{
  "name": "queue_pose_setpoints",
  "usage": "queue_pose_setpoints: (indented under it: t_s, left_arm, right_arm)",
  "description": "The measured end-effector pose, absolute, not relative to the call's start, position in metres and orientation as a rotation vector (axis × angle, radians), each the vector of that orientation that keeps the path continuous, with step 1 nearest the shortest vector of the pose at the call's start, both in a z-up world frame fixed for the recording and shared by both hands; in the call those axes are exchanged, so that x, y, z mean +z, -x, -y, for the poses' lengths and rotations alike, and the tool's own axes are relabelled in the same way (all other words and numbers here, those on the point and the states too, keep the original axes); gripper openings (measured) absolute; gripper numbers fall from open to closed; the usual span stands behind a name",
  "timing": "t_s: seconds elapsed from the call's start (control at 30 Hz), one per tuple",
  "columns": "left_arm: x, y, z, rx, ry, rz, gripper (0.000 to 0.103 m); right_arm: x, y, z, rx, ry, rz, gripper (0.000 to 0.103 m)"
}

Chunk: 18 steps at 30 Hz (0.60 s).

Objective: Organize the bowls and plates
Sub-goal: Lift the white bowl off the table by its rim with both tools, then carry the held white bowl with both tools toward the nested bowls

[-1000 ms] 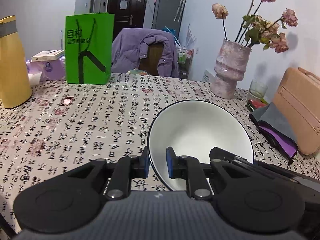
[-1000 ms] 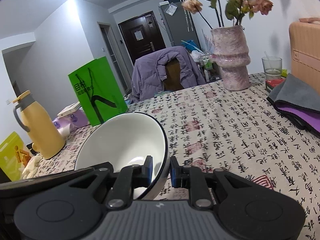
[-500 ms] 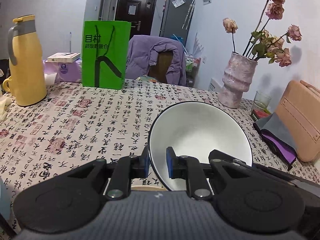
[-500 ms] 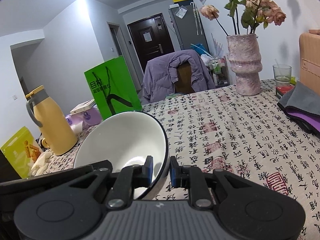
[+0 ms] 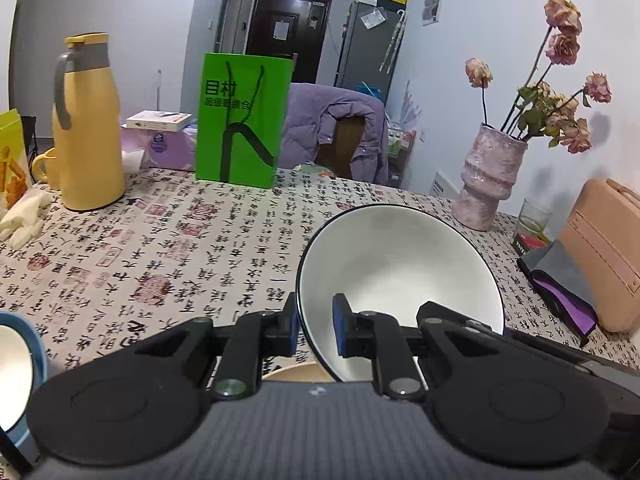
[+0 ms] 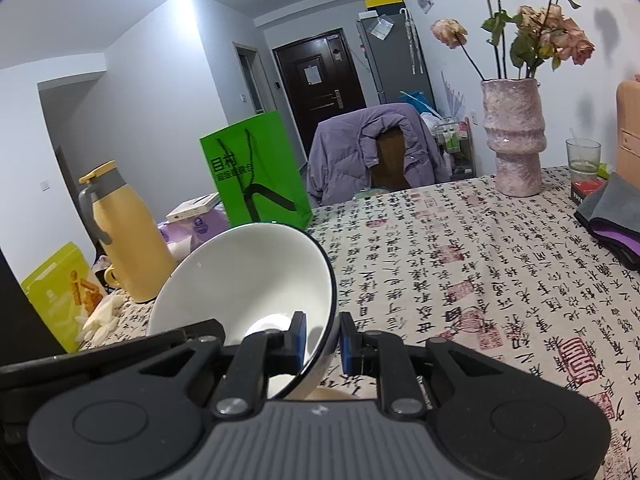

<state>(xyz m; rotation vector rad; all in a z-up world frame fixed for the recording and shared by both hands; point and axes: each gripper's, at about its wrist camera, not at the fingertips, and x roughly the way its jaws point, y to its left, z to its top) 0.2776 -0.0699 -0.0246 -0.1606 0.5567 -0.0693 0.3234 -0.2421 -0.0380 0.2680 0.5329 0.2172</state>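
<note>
A white bowl with a dark rim (image 5: 400, 264) hangs tilted above the patterned tablecloth (image 5: 160, 264), held from both sides. My left gripper (image 5: 316, 324) is shut on the bowl's left rim, one blue pad inside and one outside. In the right wrist view the same bowl (image 6: 248, 276) has my right gripper (image 6: 322, 338) shut on its right rim. A blue-rimmed bowl (image 5: 16, 368) shows at the left edge of the left wrist view. Just below the held bowl a tan rounded edge (image 5: 300, 372) peeks out; I cannot tell what it is.
A yellow thermos (image 5: 88, 128), a green paper bag (image 5: 240, 120) and a chair with a purple jacket (image 5: 340, 132) line the far side. A pink vase with dried roses (image 5: 490, 176), a glass (image 5: 534, 216), a pink case (image 5: 600, 248) and a grey-purple cloth (image 5: 560, 280) sit at the right.
Both grippers have drawn back and slightly up with the bowl held between them. More of the table shows now, with the thermos and the blue-rimmed bowl coming into the left wrist view.
</note>
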Motion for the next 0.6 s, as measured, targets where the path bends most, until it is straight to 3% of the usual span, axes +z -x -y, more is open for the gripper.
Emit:
queue_pose_setpoints:
  t_s: [0.6]
  left_arm:
    - [-0.019, -0.245, 0.012, 0.000, 0.216, -0.531, 0.016]
  right_arm:
    - [-0.027, -0.301, 0.184, 0.291, -0.214, -0.527, 0.017]
